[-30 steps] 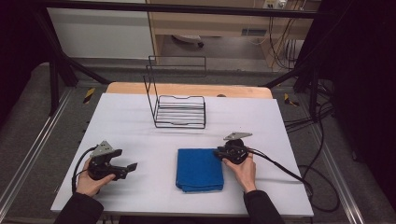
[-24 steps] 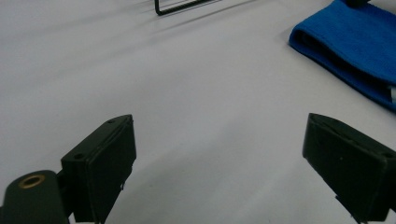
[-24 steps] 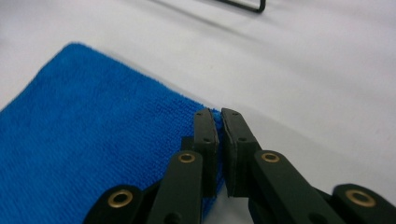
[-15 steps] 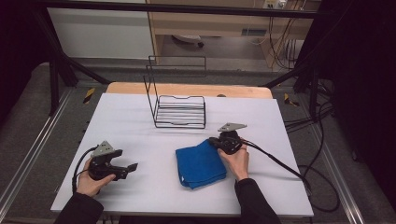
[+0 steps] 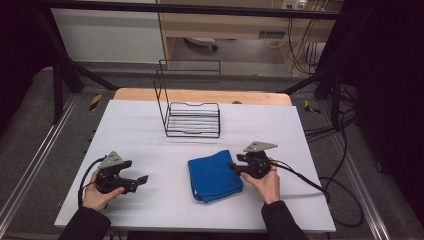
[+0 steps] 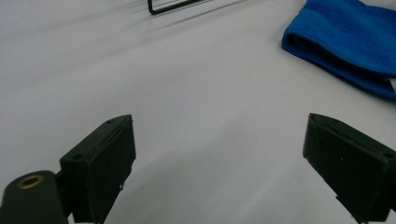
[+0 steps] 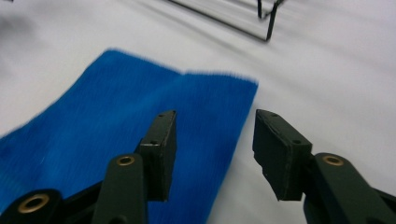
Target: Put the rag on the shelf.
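White tabletop point(image 5: 150, 135) fills the high view, with dark floor, cables and a wooden edge beyond it. On it, a wire rack point(image 5: 192, 117) stands well ahead of both grippers. The folded blue towel point(image 5: 214, 176) lies just left of the right gripper point(image 5: 235, 166), whose tips are at the towel's right edge. The left gripper point(image 5: 142, 179) rests well off to the towel's left, pointing toward it. In the left gripper view the jaws stand wide apart with only bare table between them; the towel point(image 6: 348, 42) lies ahead and to the right, well clear of the pads, and a corner of the rack point(image 6: 173, 5) shows far ahead. In the right gripper view the right gripper point(image 7: 214, 154) hangs over the towel's point(image 7: 116, 126) near edge; its jaws have just been opening and stand parted, the left pad over the cloth and the right pad over bare table, with nothing pinched between them. By my reading, a fold or tug of the towel has just ended in a release. The next move likely calls for a fresh pinch on an edge or corner, low enough to catch all layers, perhaps to fold again or carry it toward the rack.
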